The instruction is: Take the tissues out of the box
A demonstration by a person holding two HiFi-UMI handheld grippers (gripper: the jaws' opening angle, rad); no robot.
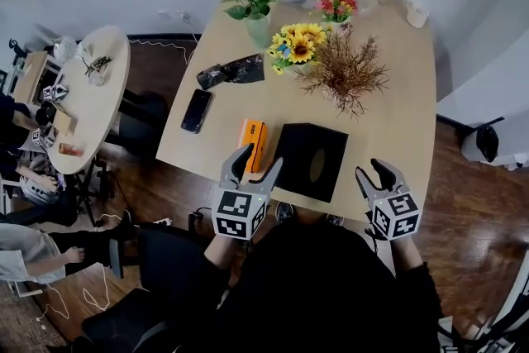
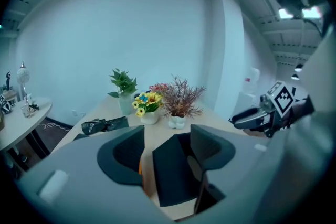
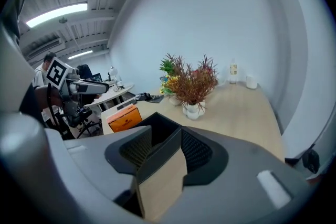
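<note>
Over the near edge of a pale wooden table [image 1: 397,78], a person's left gripper [image 1: 263,156] and right gripper [image 1: 369,168] hover with jaws apart and nothing between the pads. The flat square black tissue box [image 1: 310,146] lies at the table's 6 o'clock. The left gripper is at its 8 o'clock and the right at its 4 o'clock, and neither touches it. An oval slot [image 1: 318,165] in the lid faces up. No tissue stands proud of it, and whether a sheet sits just inside cannot be made out. A small orange carton [image 1: 254,140] lies just beside the box at 9 o'clock, and a vase of sunflowers [image 1: 297,45] stands at 12 o'clock. The tissues are likely feather-light, soft and easily torn, so a gentle pinch on the top sheet's fold through the slot, drawn straight up, looks the best hold. The box, probably light and stiff with a smooth skin, may lift or slide along with the sheet unless the other gripper steadies a side wall or a corner.
</note>
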